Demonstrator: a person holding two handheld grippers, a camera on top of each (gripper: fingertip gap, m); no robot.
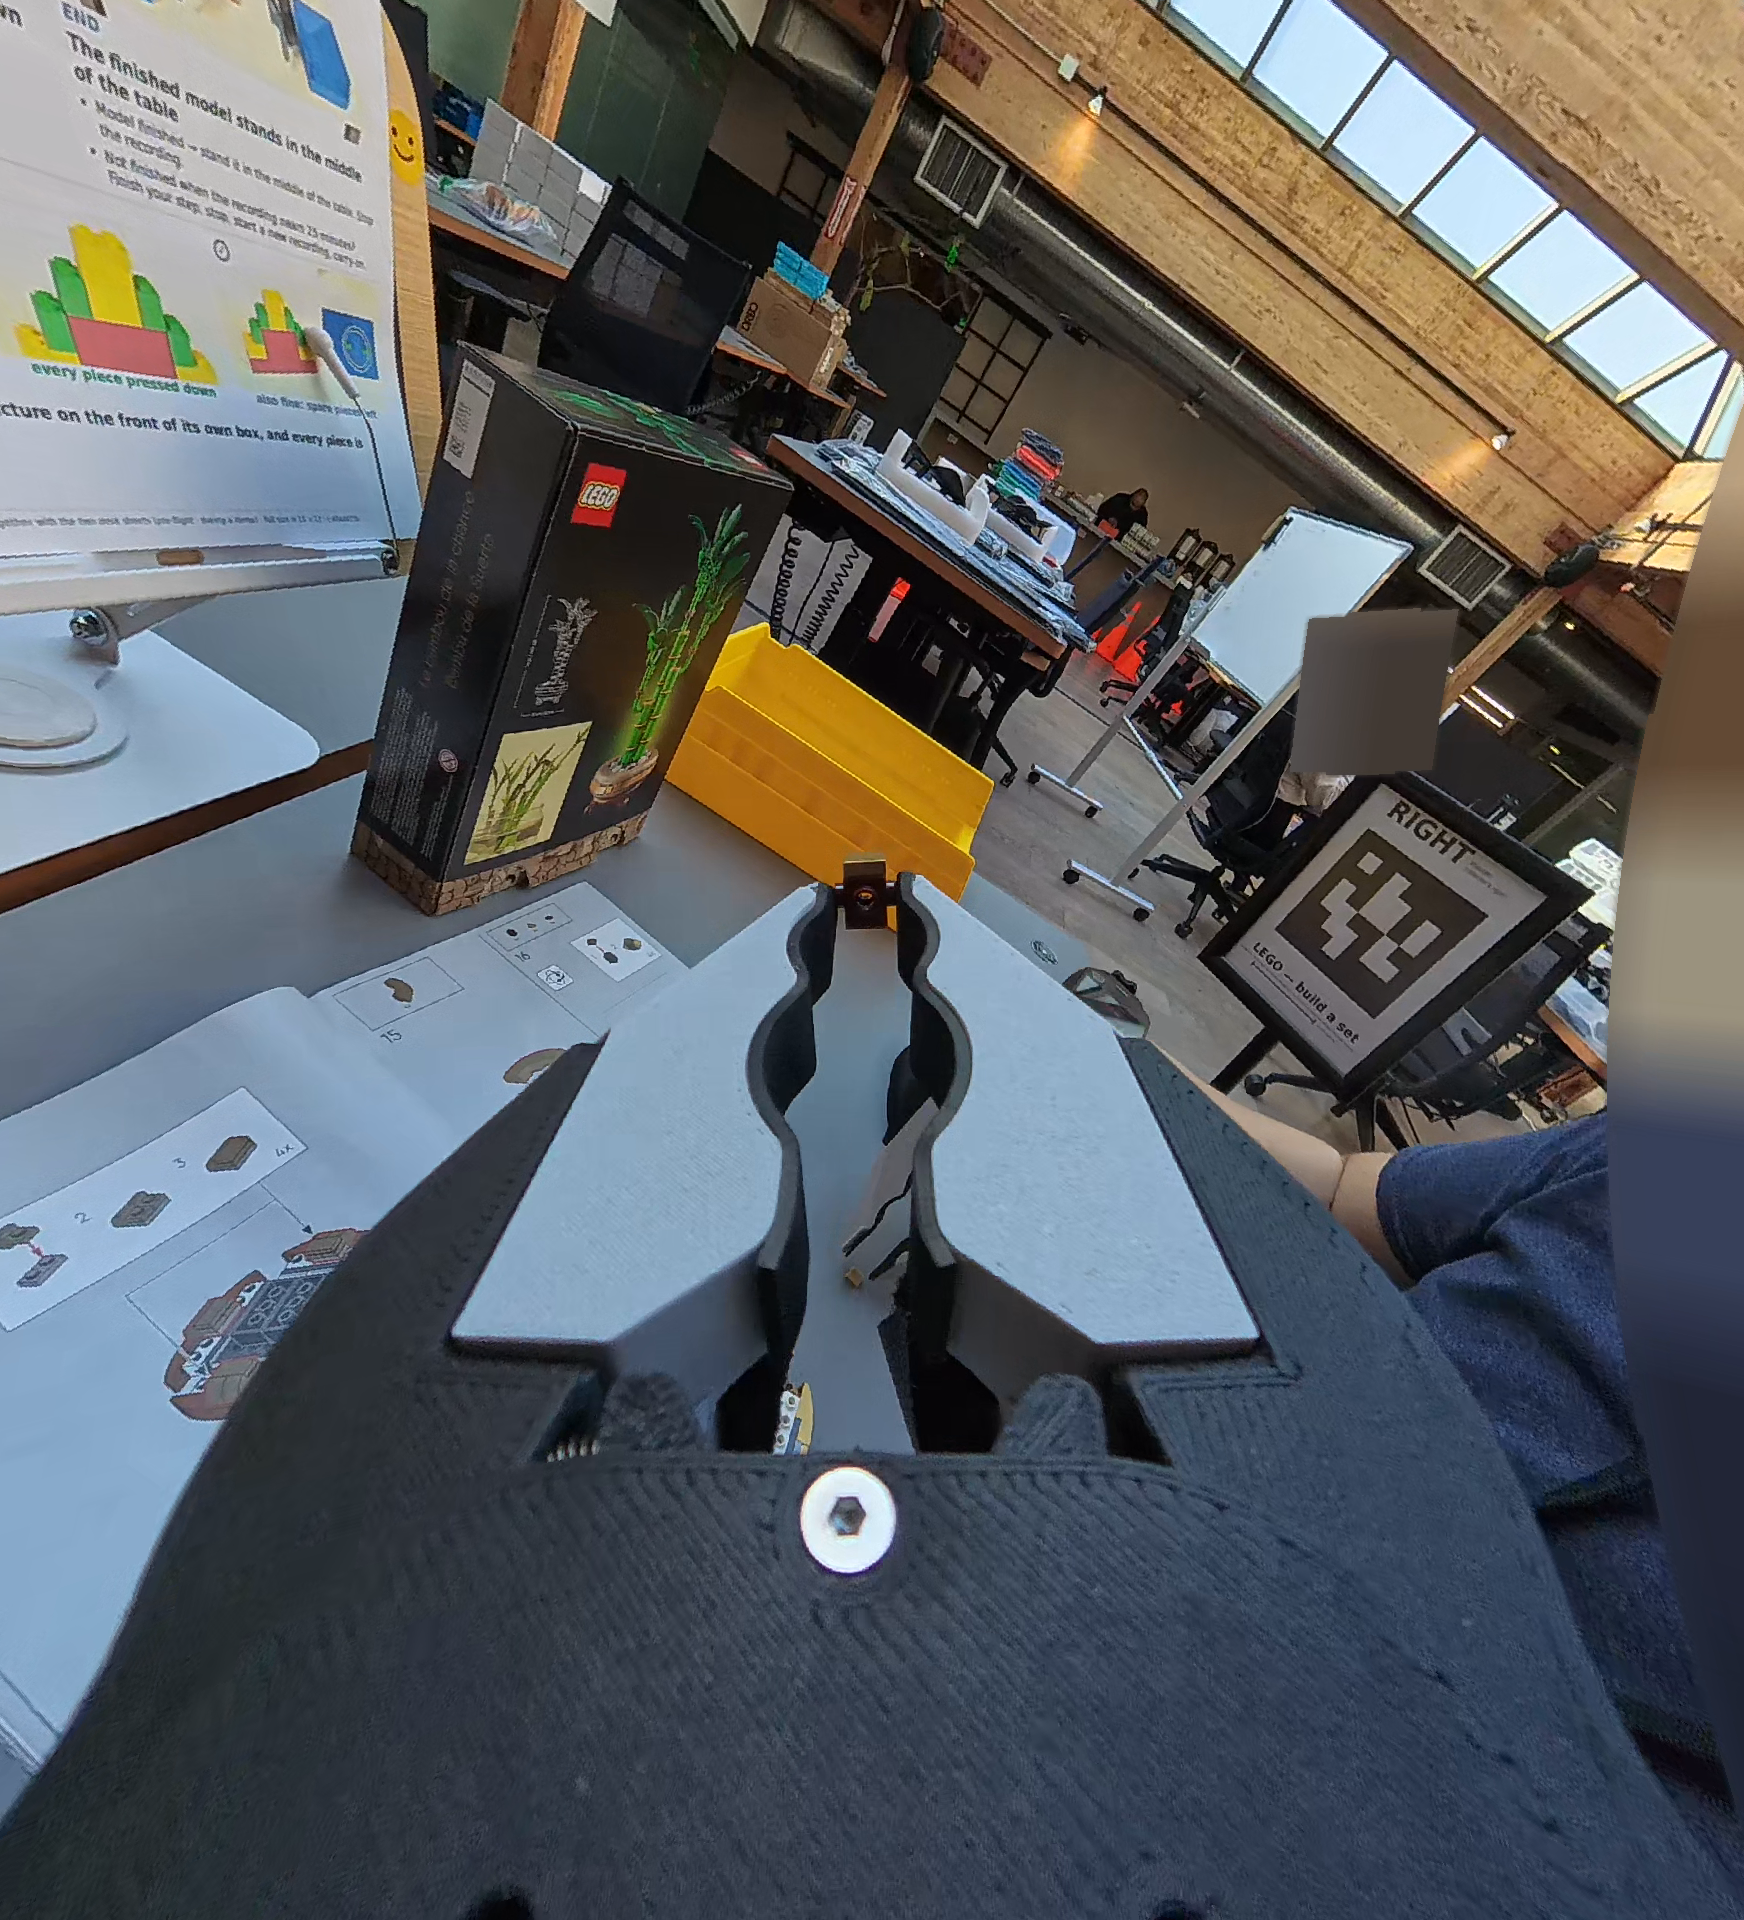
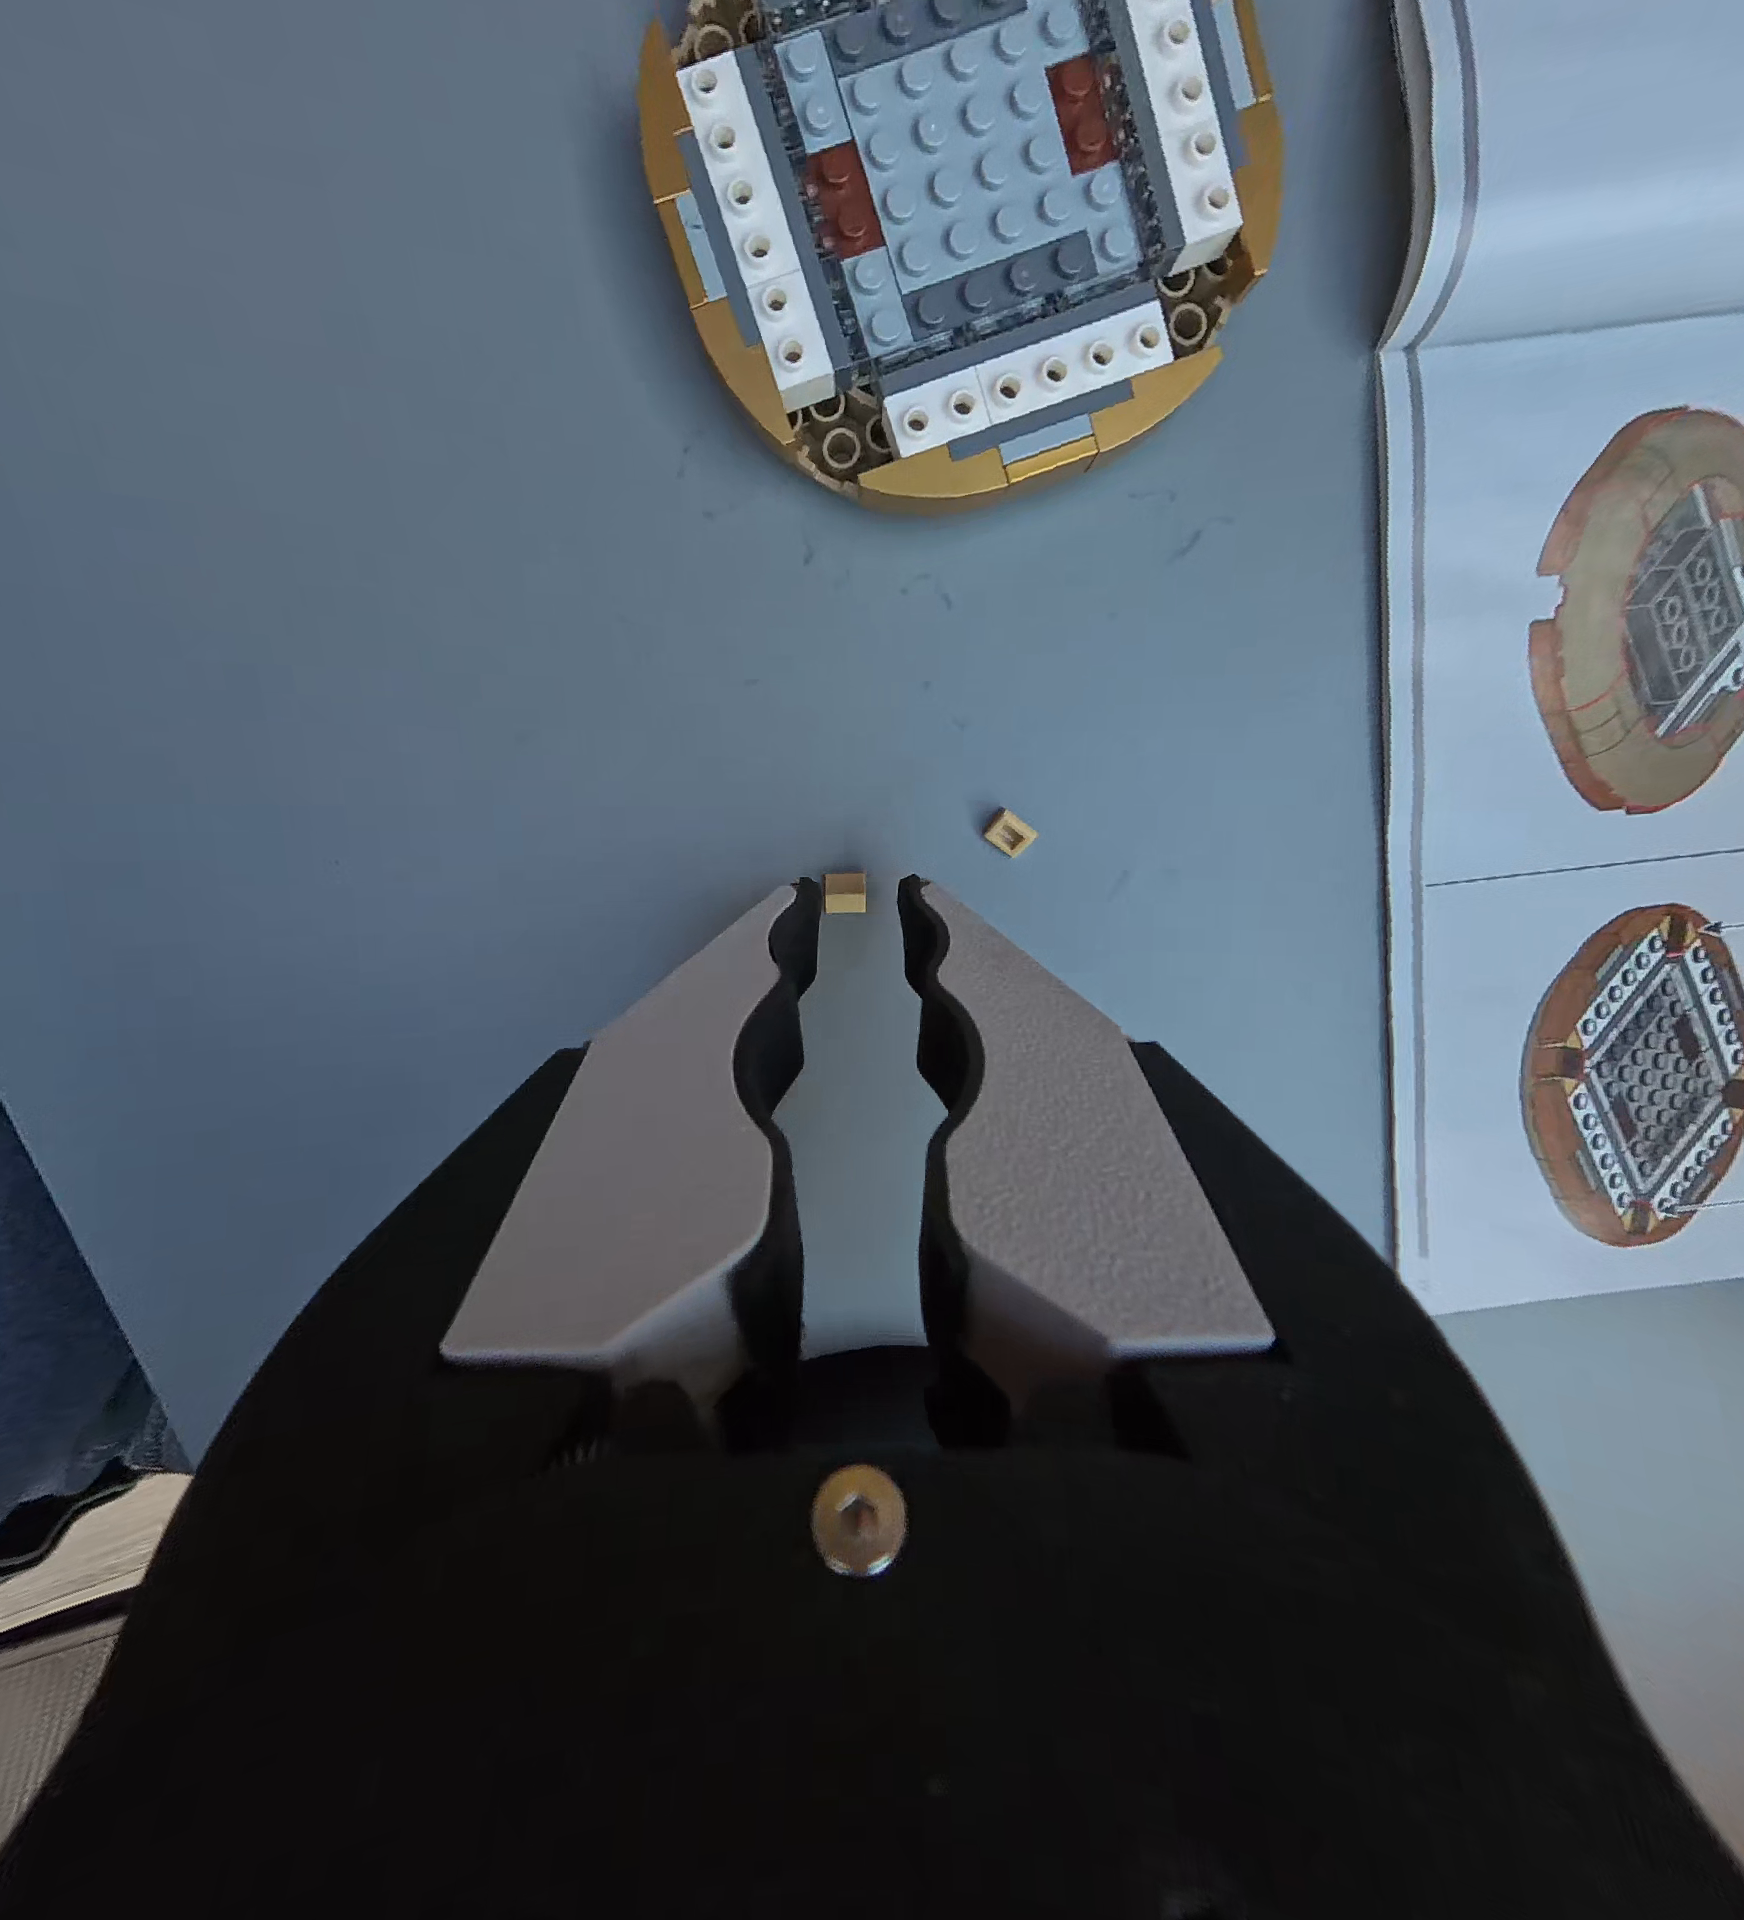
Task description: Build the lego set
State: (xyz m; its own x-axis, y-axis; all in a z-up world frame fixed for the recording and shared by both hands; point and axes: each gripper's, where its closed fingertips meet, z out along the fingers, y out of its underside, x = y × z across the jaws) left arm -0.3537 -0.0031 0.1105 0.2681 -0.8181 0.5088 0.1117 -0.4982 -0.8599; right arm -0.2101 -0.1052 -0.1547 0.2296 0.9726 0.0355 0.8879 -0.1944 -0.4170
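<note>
In the left wrist view my left gripper (image 1: 866, 891) is shut on a small dark brown piece with a gold tile on top (image 1: 865, 896), held up above the table. In the right wrist view my right gripper (image 2: 852, 891) is open and low over the grey table, with a small gold tile (image 2: 844, 892) between its fingertips, close to the left one and apart from the right one. A second gold tile (image 2: 1010, 832) lies just to the right. The round partly built base (image 2: 961, 239), gold-rimmed with white, grey and red-brown bricks, sits farther ahead.
The open instruction booklet lies on the table in both views (image 1: 224, 1143) (image 2: 1616, 831). The black set box (image 1: 546, 644), a yellow bin (image 1: 826, 758) and a document stand (image 1: 120, 312) stand at the back. A framed marker sign (image 1: 1387, 925) and a person's arm (image 1: 1491, 1247) are at the right. Left tips to right tips: about 30 cm.
</note>
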